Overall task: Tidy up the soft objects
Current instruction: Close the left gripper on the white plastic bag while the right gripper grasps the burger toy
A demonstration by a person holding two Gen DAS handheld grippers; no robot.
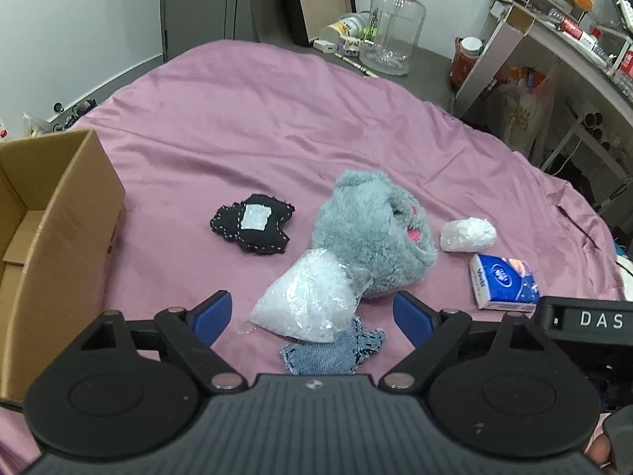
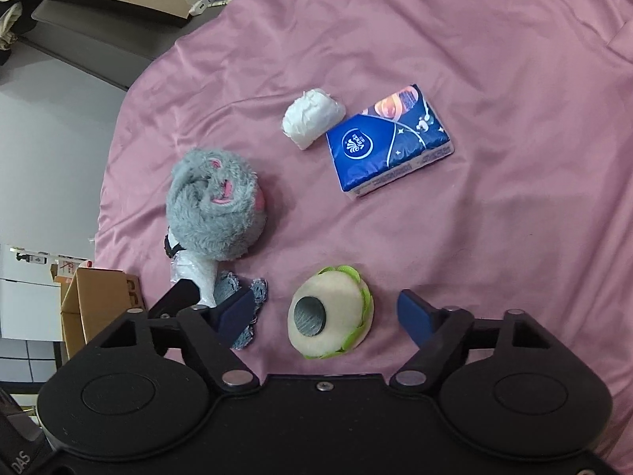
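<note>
Soft objects lie on a pink cloth (image 1: 237,118). A grey plush toy (image 1: 368,225) (image 2: 215,206) lies in the middle. A clear bag of white filling (image 1: 308,297) leans on it, over a denim patch (image 1: 332,350). A black stitched cushion (image 1: 253,227) lies to the left. A white wad (image 1: 467,233) (image 2: 312,116) and a blue tissue pack (image 1: 502,283) (image 2: 389,142) lie to the right. My left gripper (image 1: 312,314) is open, its fingers either side of the bag. My right gripper (image 2: 328,312) is open around a cream and green round toy (image 2: 330,312).
An open cardboard box (image 1: 59,237) (image 2: 99,304) stands at the cloth's left edge. Behind the cloth are a clear plastic jar (image 1: 393,27), small bottles and a cluttered shelf unit (image 1: 554,39). The right gripper's body (image 1: 585,320) shows at the left view's right edge.
</note>
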